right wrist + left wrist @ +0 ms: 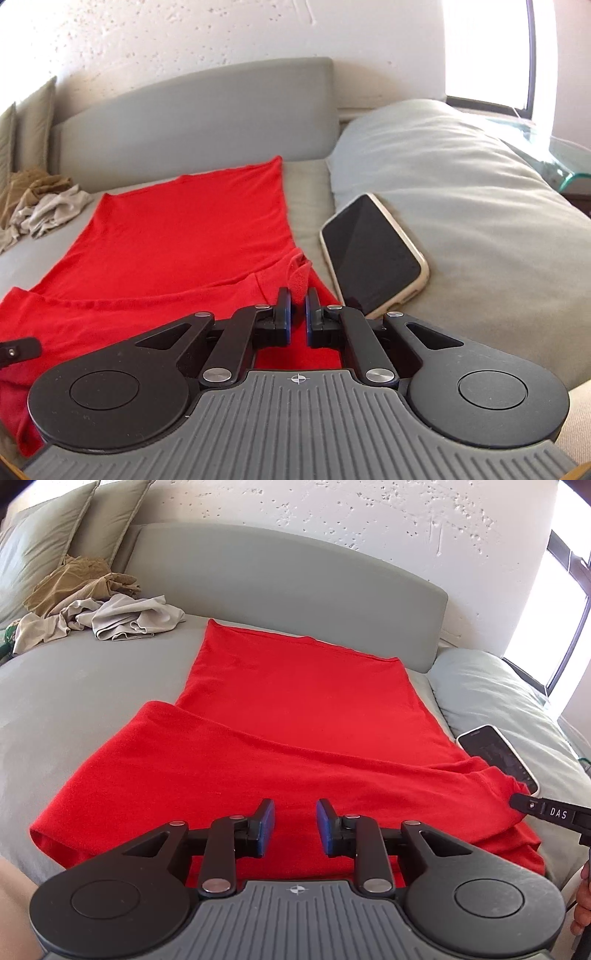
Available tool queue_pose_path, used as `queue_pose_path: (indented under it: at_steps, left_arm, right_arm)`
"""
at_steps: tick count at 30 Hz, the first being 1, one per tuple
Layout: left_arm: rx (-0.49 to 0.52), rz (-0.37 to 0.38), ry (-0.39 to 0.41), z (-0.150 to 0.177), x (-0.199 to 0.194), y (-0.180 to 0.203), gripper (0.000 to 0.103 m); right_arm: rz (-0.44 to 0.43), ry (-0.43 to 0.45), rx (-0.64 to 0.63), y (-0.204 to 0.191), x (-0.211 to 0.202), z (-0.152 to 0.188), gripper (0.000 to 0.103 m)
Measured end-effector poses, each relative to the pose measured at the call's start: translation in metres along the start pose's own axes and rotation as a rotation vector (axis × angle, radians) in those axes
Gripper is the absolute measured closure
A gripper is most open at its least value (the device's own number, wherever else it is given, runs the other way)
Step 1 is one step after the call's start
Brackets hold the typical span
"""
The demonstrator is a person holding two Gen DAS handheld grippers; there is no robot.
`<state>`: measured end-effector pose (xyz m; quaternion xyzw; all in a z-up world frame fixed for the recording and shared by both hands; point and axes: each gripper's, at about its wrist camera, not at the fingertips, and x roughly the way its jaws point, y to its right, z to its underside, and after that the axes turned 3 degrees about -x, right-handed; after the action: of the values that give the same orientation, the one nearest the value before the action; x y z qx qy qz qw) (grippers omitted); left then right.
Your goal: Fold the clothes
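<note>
The long knit garment (295,716) spread on the sofa is a plain, solid bright red with no print. The sofa's smooth seat cushion (92,686) is pale grey, its loose back pillows (44,542) a muted sage green. The crumpled heap of clothes (92,605) mixes tan and off-white. The flat rectangular phone (371,254) has a black screen in a cream case. The rough plaster wall (369,528) is white and pitted.
</note>
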<state>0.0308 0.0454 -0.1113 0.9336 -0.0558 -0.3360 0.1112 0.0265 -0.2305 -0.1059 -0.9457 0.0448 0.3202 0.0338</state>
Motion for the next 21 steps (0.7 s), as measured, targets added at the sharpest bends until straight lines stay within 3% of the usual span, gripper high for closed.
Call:
queue_pose_path:
  at_steps: [2,3,5,6,7,10,12,14,15,16,19,21]
  left_arm:
    - [0.026,-0.040,-0.012,0.002,0.002,0.001,0.079]
    - [0.038,-0.059,-0.017,0.003,0.003,0.001,0.078]
    - [0.024,-0.058,-0.017,0.001,0.000,-0.001,0.077]
    - [0.000,-0.040,-0.002,0.000,-0.005,-0.003,0.077]
    - [-0.024,-0.022,0.012,-0.001,-0.010,-0.006,0.077]
    - [-0.078,0.029,0.074,-0.006,-0.024,-0.013,0.077]
    - [-0.063,-0.010,0.099,-0.015,-0.020,-0.015,0.077]
    - [-0.048,-0.051,0.123,-0.024,-0.015,-0.017,0.079]
    - [-0.041,-0.088,0.122,-0.028,-0.009,-0.019,0.081]
    - [-0.050,-0.124,0.122,-0.031,-0.002,-0.023,0.082]
    - [-0.068,-0.220,0.099,-0.037,0.021,-0.034,0.083]
    - [-0.031,-0.323,0.084,-0.035,0.034,-0.037,0.083]
  right_arm:
    - [-0.013,-0.099,-0.009,0.000,0.012,0.005,0.090]
    - [-0.013,-0.106,0.000,0.001,0.014,0.007,0.087]
    - [0.015,-0.110,0.018,0.002,0.010,0.004,0.067]
    - [0.027,-0.119,0.026,0.004,0.009,0.003,0.049]
    - [0.033,-0.123,0.047,0.007,0.006,0.002,0.039]
    - [0.004,-0.027,0.159,0.020,-0.015,0.000,0.039]
    - [-0.042,0.060,0.198,0.026,-0.027,-0.002,0.039]
    - [-0.123,0.083,0.159,0.020,-0.024,-0.005,0.058]
    - [-0.163,0.064,0.126,0.014,-0.017,-0.008,0.082]
    - [-0.184,0.047,0.096,0.006,-0.007,-0.009,0.093]
    - [-0.217,0.021,0.017,-0.021,0.021,-0.011,0.093]
    - [-0.246,0.029,-0.023,-0.035,0.038,-0.010,0.093]
